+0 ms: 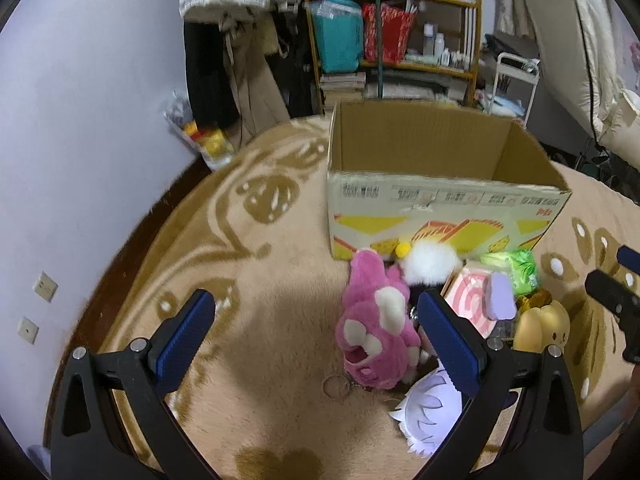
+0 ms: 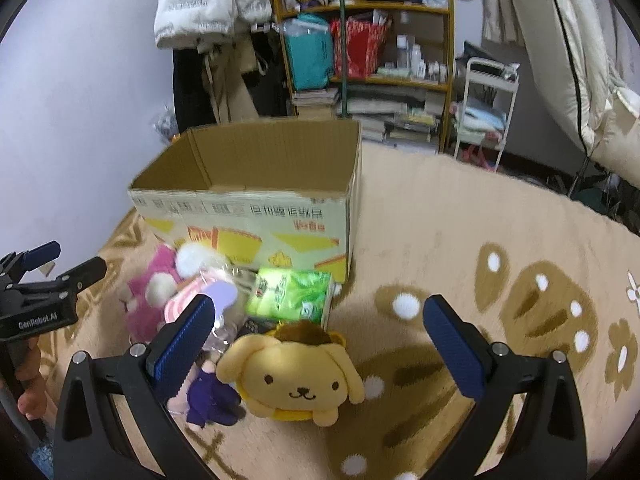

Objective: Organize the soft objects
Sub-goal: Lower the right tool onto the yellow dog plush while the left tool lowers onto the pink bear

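An open cardboard box (image 1: 440, 200) (image 2: 248, 208) stands on the patterned rug. A pile of soft toys lies in front of it: a pink bear plush (image 1: 376, 320) (image 2: 150, 292), a white fluffy ball (image 1: 430, 264), a pink swirl cushion (image 1: 470, 300), a green tissue pack (image 2: 292, 292) (image 1: 512, 266), a yellow dog plush (image 2: 296, 380) (image 1: 540, 326) and a purple doll (image 2: 212, 396). My left gripper (image 1: 316, 320) is open, left of the pink bear. My right gripper (image 2: 320, 324) is open above the yellow dog.
A wooden shelf (image 2: 372, 40) with bags, books and bottles stands behind the box. Coats (image 1: 224, 40) hang at the wall on the left. A white cart (image 2: 484, 112) and bedding (image 2: 580, 60) are at the right. The beige rug (image 2: 480, 240) extends to the right.
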